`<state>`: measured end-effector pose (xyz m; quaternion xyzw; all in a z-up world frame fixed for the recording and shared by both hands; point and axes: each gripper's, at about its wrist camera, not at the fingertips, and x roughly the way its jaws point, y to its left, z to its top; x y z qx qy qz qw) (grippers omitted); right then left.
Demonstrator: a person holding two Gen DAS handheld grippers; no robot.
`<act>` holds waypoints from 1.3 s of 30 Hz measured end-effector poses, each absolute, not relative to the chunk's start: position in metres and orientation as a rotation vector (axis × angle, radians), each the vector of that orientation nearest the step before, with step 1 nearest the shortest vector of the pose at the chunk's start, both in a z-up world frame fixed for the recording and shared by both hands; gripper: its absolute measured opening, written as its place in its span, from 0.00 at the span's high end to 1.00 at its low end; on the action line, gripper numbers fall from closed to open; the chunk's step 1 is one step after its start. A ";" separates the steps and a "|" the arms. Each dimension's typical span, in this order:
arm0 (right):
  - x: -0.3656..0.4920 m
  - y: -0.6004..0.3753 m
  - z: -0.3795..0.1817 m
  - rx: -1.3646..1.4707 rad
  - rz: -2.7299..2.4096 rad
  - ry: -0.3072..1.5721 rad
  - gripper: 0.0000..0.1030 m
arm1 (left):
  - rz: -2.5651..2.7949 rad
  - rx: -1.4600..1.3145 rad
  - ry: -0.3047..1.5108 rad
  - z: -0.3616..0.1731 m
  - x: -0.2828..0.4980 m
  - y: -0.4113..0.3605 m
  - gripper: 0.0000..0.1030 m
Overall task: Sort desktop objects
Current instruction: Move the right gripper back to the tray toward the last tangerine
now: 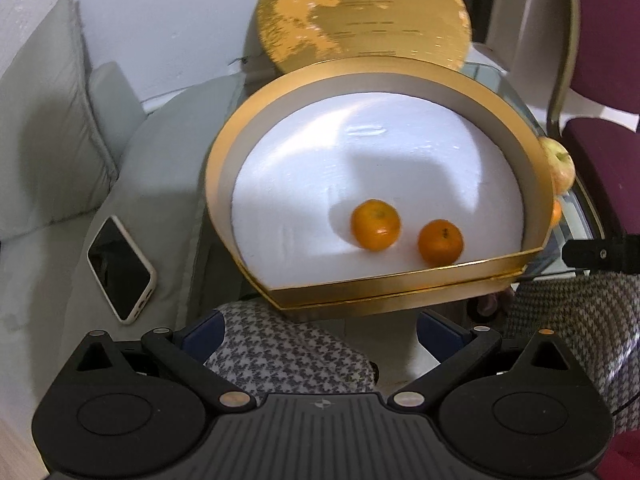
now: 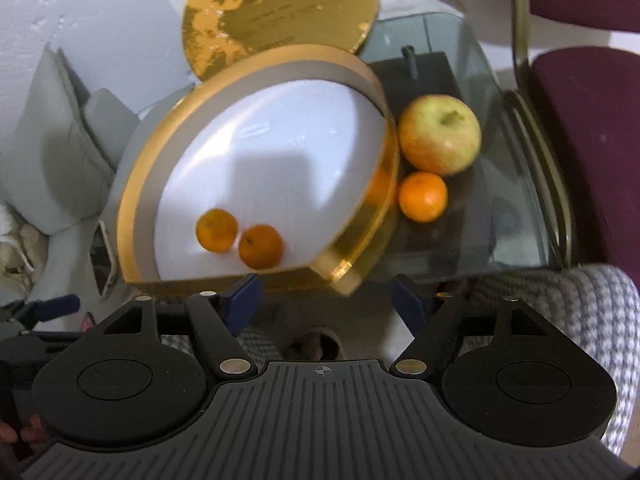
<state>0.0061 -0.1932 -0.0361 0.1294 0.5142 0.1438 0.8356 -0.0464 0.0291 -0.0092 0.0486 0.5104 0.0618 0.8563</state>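
Observation:
A gold half-round box [image 1: 218, 184] with a white floor holds two tangerines [image 1: 375, 224] [image 1: 440, 241]. In the right wrist view the same box [image 2: 132, 200] shows them side by side [image 2: 216, 230] [image 2: 261, 246]. Right of the box, an apple [image 2: 440, 134] and a third tangerine [image 2: 422, 196] rest on the glass table [image 2: 500, 220]. My left gripper [image 1: 320, 332] hovers open before the box's front wall, holding nothing. My right gripper [image 2: 326, 298] is open too, near the box's front corner. The apple [image 1: 560, 164] peeks past the box's right rim.
The box's round gold lid [image 1: 360, 12] leans behind it. A phone [image 1: 120, 268] lies on the grey sofa cushion at left. A maroon chair [image 2: 580, 100] stands right of the table. A person's knees in houndstooth trousers [image 1: 288, 356] sit below the grippers.

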 end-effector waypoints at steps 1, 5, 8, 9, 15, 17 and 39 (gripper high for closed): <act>0.004 -0.196 -0.038 0.281 0.304 1.093 0.25 | 0.124 0.113 1.072 -0.008 -0.046 0.025 0.01; -0.003 -0.204 -0.042 0.307 0.309 1.102 0.25 | 0.105 0.149 1.070 -0.005 -0.047 0.010 0.01; -0.006 -0.208 -0.043 0.317 0.316 1.098 0.25 | 0.095 0.177 1.072 -0.004 -0.047 0.001 0.01; -0.006 -0.209 -0.043 0.319 0.317 1.095 0.25 | 0.092 0.186 1.071 -0.003 -0.047 -0.001 0.01; -0.010 -0.217 -0.040 0.329 0.310 1.076 0.24 | 0.081 0.228 1.067 0.002 -0.046 -0.014 0.01; -0.011 -0.219 -0.039 0.330 0.306 1.068 0.24 | 0.072 0.244 1.062 0.005 -0.045 -0.018 0.01; -0.017 -0.238 -0.049 0.391 0.264 1.067 0.23 | 0.002 0.342 1.057 0.007 -0.045 -0.050 0.01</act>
